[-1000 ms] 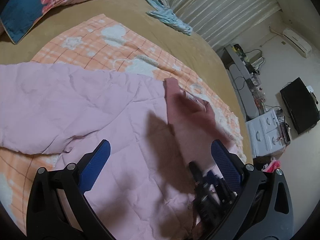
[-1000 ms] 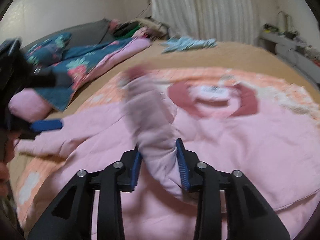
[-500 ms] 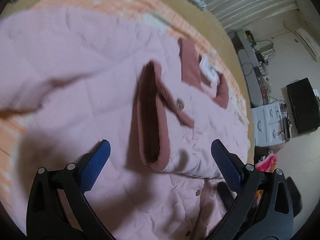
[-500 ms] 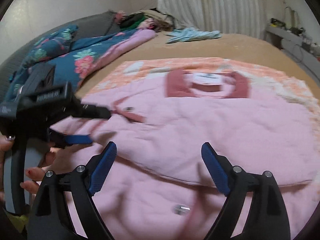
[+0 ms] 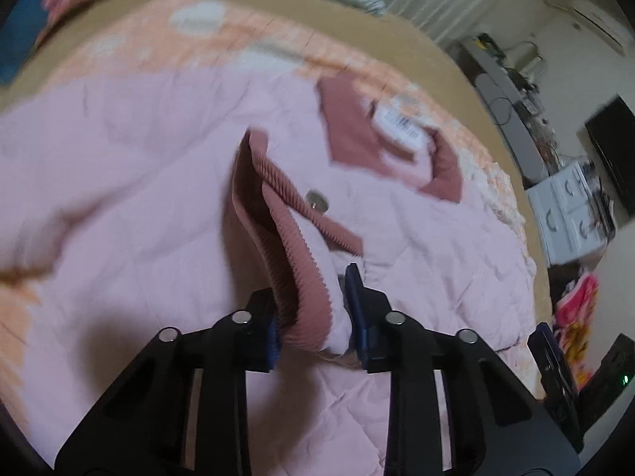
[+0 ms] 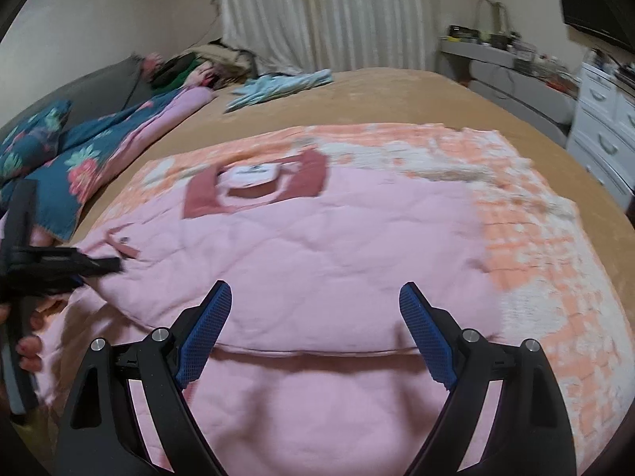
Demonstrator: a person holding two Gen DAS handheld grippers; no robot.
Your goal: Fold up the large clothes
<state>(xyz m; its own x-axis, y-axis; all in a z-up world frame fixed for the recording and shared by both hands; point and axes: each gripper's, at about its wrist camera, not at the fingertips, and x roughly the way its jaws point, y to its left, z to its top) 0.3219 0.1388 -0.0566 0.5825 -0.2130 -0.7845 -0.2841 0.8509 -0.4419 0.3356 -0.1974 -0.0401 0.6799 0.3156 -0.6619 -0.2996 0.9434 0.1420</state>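
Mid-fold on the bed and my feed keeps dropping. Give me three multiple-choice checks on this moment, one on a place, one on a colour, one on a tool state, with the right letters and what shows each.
1. What does the pink quilted jacket lie on?
A. an orange-and-white checked blanket
B. bare floor
C. a white chest of drawers

2. What colour is the jacket's ribbed sleeve cuff?
A. dusty rose-brown
B. navy blue
C. bright green

3. What is between the blue pads of the left tool?
A. nothing
B. the sleeve cuff
C. the white neck label

Right letters:
1 A: the orange-and-white checked blanket shows beyond the jacket's edges.
2 A: the ribbed band is darker and browner than the pink quilting.
3 B: the jaws are closing and the cuff fills the gap between them; the right tool stands open, holding nothing.
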